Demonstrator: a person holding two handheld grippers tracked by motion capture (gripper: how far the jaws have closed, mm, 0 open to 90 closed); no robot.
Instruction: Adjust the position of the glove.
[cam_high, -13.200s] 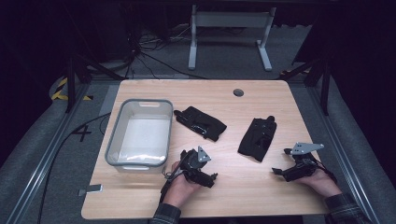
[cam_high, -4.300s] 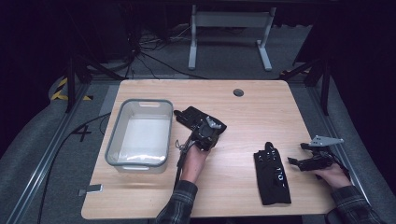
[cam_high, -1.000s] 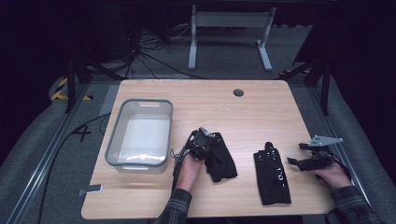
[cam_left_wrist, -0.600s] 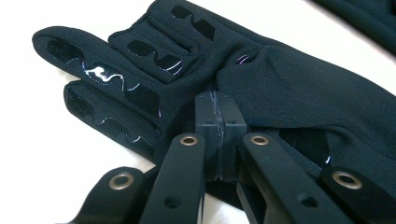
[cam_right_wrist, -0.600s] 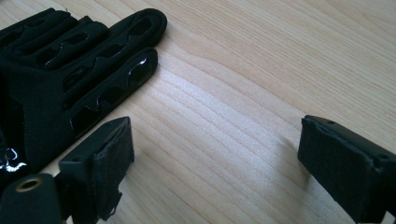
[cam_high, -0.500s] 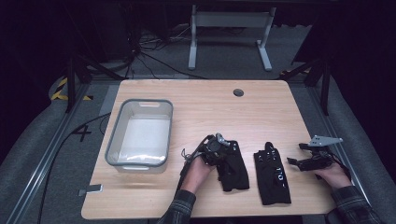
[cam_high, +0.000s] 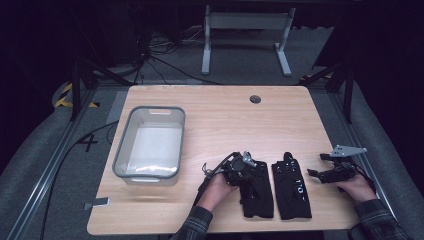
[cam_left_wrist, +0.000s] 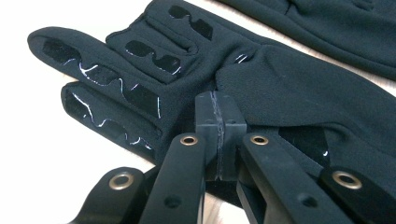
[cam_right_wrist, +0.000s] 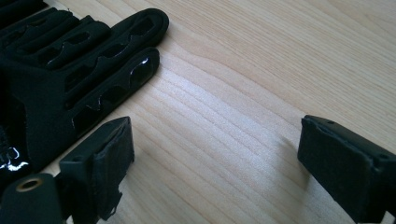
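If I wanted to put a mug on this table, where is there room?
The far half, between the bin and the cable hole, is bare wood. The near edge is crowded: two gloves lie side by side between the left gripper and right gripper.

room: dark | floor (cam_high: 45, 165): grey carpet, possibly | table (cam_high: 225, 115): light wood, round hole (cam_high: 255, 99) | beyond: grey metal stand (cam_high: 245, 35), cables (cam_high: 160, 60) | left: yellow-black hazard tape (cam_high: 64, 95)

High overview; two close, low table (cam_high: 220, 107) views
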